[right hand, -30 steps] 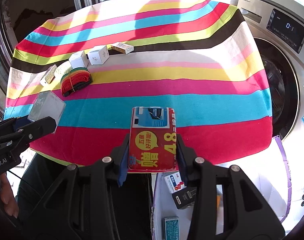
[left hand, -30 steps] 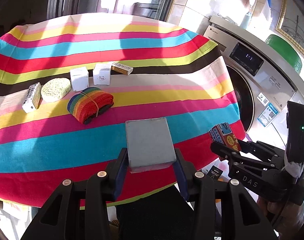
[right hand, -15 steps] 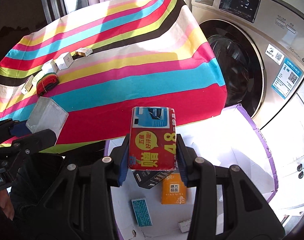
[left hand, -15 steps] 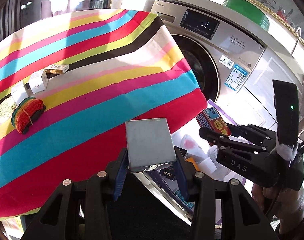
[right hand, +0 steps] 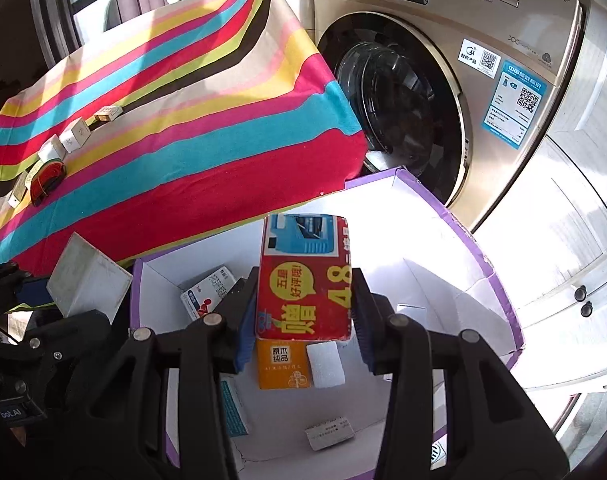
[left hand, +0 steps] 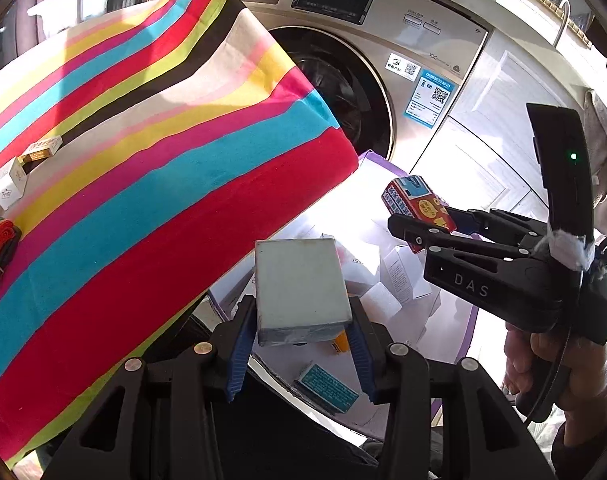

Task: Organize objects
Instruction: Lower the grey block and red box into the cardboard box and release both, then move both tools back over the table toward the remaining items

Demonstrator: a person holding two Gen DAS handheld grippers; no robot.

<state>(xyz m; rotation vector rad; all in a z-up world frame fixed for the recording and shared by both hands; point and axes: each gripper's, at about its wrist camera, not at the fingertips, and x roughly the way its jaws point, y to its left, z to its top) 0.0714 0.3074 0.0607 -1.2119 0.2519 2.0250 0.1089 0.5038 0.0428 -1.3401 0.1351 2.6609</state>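
My left gripper [left hand: 301,330] is shut on a plain grey box [left hand: 299,286] and holds it above the near edge of a purple-rimmed white carton [right hand: 499,292] on the floor. My right gripper [right hand: 303,316] is shut on a red and blue printed box [right hand: 305,276] and holds it over the carton's middle. That red box also shows in the left wrist view [left hand: 417,204]. The grey box shows at the left of the right wrist view [right hand: 85,280]. Inside the carton lie an orange box [right hand: 281,364], a white foam block [right hand: 325,364] and several small packs.
A striped-cloth table [right hand: 175,120] stands left of the carton, with small white boxes [right hand: 75,140], a tan box [right hand: 108,113] and a rainbow strap roll [right hand: 45,176] on it. A washing machine [right hand: 443,92] stands right behind the carton.
Both grippers have swung right, away from the table, and now hang over the carton, each still holding its box.
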